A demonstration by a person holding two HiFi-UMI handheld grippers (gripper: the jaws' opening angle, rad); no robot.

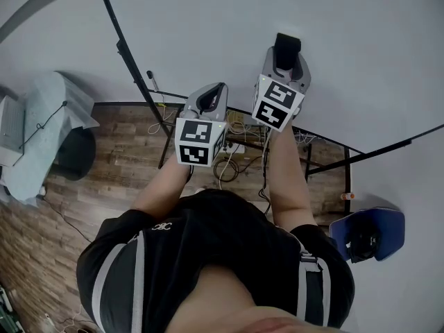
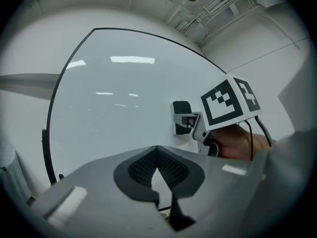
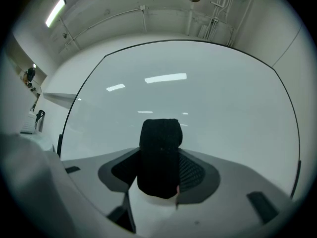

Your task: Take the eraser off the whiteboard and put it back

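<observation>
The black eraser (image 3: 159, 152) stands upright against the whiteboard (image 3: 208, 98), and my right gripper (image 3: 159, 168) is shut on it, a pad against each side. In the head view the eraser (image 1: 287, 46) shows at the tip of the right gripper (image 1: 286, 60), flat on the whiteboard (image 1: 208, 26). The left gripper view catches the eraser (image 2: 181, 107) from the side, in the right gripper (image 2: 187, 120). My left gripper (image 2: 157, 152) is shut with nothing in it. It is held a little short of the board, left of the right one (image 1: 219, 89).
The board's black frame (image 1: 132, 61) runs down to its stand's legs (image 1: 166, 141) over a wooden floor. Loose cables (image 1: 229, 159) lie under the board. A blue chair (image 1: 368, 233) stands at the right and a grey covered shape (image 1: 41, 130) at the left.
</observation>
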